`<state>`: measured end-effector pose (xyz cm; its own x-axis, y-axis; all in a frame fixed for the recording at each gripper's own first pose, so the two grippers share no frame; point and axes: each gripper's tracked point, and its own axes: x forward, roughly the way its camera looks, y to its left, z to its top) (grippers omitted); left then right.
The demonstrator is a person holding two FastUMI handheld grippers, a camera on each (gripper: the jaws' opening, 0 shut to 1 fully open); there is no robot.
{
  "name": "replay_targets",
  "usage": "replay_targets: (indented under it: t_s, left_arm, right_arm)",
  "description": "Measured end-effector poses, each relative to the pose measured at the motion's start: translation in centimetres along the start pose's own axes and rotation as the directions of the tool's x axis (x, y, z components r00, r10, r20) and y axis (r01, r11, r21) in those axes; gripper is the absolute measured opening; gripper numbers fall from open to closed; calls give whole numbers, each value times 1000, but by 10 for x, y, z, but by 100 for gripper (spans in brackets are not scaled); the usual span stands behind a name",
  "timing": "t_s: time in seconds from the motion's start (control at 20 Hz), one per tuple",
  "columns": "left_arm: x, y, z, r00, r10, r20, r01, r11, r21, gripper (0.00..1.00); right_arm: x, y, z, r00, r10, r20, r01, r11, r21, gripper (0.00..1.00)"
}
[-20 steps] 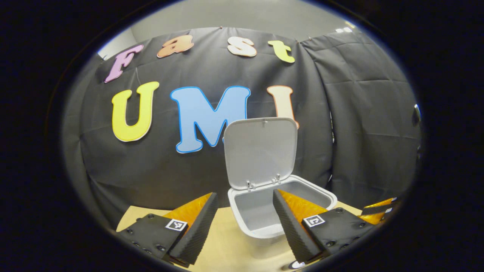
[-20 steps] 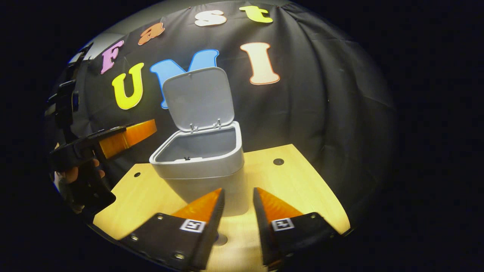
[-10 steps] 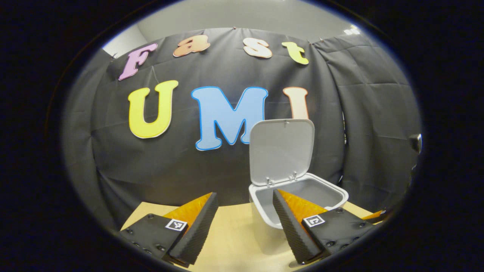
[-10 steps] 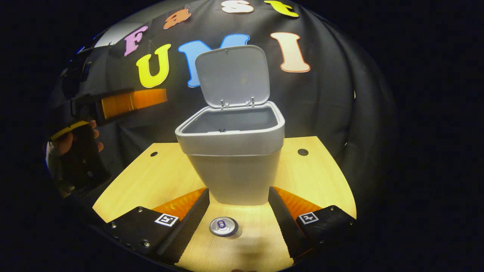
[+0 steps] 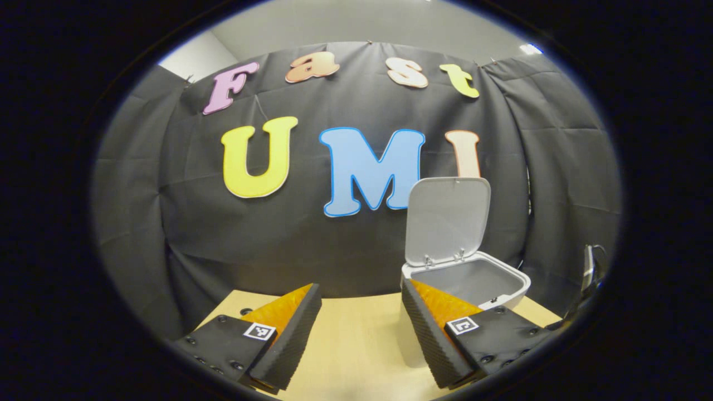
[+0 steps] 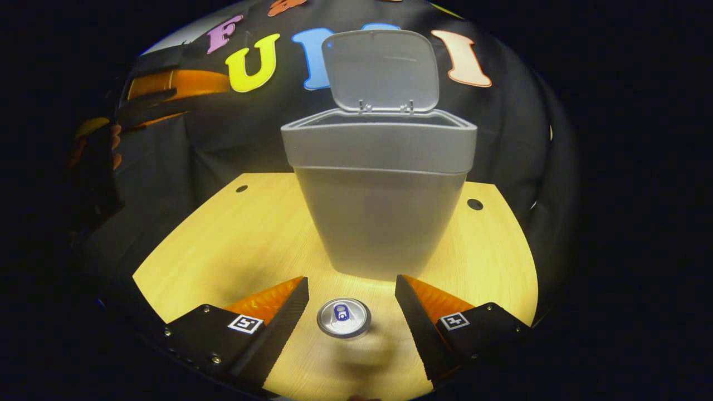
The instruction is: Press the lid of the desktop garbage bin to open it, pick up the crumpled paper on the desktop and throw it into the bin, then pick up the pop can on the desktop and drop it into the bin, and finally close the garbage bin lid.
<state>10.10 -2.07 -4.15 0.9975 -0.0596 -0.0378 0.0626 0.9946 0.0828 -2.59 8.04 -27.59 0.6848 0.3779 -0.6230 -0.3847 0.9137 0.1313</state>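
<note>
On the wooden desktop (image 6: pixel 234 234), backed by the black cloth wall (image 5: pixel 223 234), the grey garbage bin (image 6: pixel 381 211) is seen standing upright with its lid (image 6: pixel 380 69) raised to near vertical at the hinge. In the left gripper view the bin (image 5: pixel 473 278) is placed to the right, behind the right-hand finger. The right gripper (image 6: pixel 351 320) is held with its fingers spread wide, and the pop can (image 6: pixel 343 317) is seen upright between them, touched by neither, just in front of the bin's base. The left gripper (image 5: pixel 359 334) is likewise held wide apart, with nothing between its fingers; it is also seen in the right gripper view at far left (image 6: pixel 167 94), held by a hand (image 6: pixel 94 150). Two small dark holes (image 6: pixel 475 204) are marked in the desktop.
</note>
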Motion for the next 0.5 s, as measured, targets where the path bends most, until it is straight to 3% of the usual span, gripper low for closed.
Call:
replay_targets:
  t_s: [0.5]
  left_arm:
    - [-31,30,-4,997,77,-21,-78,995,-59,100]
  right_arm:
    - [26,8,-46,994,14,-111,-22,997,-76,99]
